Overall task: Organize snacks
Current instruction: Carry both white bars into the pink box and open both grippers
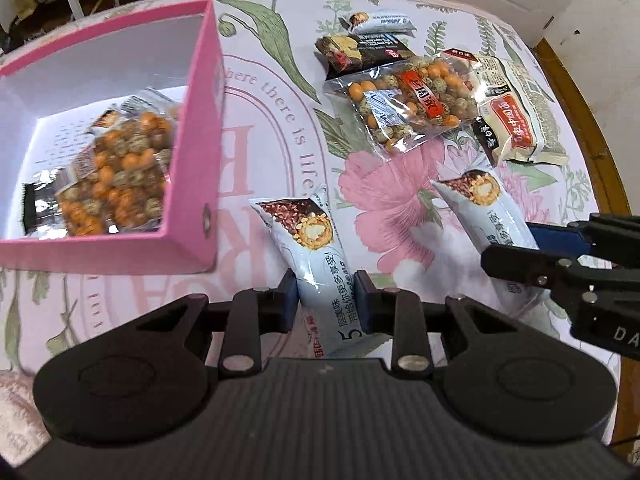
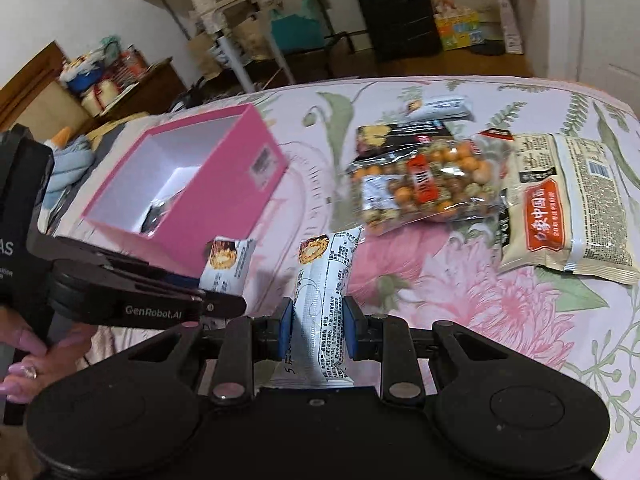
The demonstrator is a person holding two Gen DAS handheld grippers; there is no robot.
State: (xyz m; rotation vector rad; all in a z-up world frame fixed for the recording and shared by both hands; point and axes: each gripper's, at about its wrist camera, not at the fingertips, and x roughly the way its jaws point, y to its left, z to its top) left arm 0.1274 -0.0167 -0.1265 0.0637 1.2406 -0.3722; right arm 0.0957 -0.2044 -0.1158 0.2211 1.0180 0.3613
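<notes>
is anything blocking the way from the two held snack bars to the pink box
Nothing visible does. The left snack bar and right snack bar are both gripped, and the pink box is open-topped with only bare tablecloth between.

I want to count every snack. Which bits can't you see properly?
- Box inside: right view, near wall hides it.
- Dark packet in box: left view, mostly under the nut bag, blurred.
- Far packet: right view, blurred, small.
- Held bars' lower ends: grippers cover them.

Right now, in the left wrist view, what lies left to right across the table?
Pink box → wafer roll packet held in the left gripper → clear bag of coated peanuts → cream noodle packet.
</notes>
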